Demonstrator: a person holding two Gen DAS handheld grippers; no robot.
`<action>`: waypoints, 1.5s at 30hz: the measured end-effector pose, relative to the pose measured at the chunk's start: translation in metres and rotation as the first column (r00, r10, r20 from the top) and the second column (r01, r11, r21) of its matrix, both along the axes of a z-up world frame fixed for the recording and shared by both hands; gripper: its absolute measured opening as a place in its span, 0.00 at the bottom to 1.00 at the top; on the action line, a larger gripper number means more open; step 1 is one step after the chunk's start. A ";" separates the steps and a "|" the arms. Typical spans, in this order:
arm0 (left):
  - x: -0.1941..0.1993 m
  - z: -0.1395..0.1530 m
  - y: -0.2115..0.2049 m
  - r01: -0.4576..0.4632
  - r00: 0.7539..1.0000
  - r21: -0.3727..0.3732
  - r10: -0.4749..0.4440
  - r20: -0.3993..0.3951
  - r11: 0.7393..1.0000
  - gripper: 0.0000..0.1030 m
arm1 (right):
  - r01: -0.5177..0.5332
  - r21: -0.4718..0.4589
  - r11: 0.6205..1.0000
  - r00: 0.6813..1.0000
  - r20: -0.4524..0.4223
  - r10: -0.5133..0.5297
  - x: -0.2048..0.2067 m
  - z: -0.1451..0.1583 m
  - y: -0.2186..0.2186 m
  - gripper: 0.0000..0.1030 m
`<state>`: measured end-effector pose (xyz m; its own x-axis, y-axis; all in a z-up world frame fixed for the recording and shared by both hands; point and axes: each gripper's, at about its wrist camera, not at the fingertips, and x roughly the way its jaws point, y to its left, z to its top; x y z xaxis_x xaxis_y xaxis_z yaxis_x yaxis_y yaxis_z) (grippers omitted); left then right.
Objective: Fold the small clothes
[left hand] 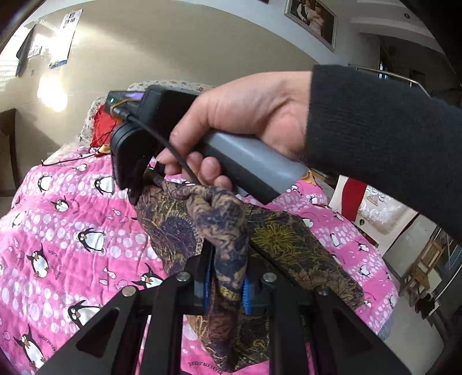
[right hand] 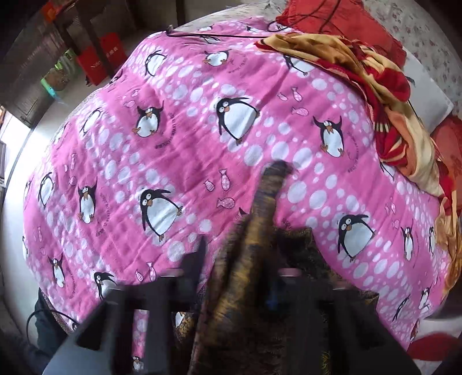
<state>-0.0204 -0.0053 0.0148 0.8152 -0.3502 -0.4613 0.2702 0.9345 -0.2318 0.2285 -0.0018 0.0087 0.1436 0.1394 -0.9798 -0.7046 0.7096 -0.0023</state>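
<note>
**A bedroom at home**

A bed spread with a pink penguin-print quilt point(right hand: 202, 138) fills the room, a red-and-yellow blanket point(right hand: 384, 95) bunched at its head. A framed portrait point(left hand: 313, 20) and a wall calendar point(left hand: 65, 37) hang on the beige walls.

Pink penguin quilt point(right hand: 179, 121) open at left; red-yellow blanket point(right hand: 384, 95) blocks right.

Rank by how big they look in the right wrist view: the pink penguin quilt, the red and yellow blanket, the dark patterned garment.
1. Pink penguin quilt, filling most of the picture.
2 and 3, unsure: dark patterned garment and red and yellow blanket cover similar areas, and the garment sits much nearer the camera.
</note>
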 end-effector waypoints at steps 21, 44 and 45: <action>-0.006 0.005 -0.152 0.310 0.951 0.082 -0.308 -0.036 0.947 0.15 | 0.287 0.171 0.943 0.958 -0.062 -0.280 0.003 0.024 -0.246 0.08; -0.035 -0.036 -0.164 0.427 0.892 0.098 -0.401 -0.210 0.899 0.28 | 0.504 0.484 0.715 0.844 -0.102 -0.526 -0.054 0.006 -0.425 0.18; -0.034 -0.031 -0.154 0.398 0.908 0.103 -0.374 -0.190 0.912 0.29 | 0.489 0.489 0.722 0.847 -0.068 -0.527 -0.064 0.016 -0.429 0.18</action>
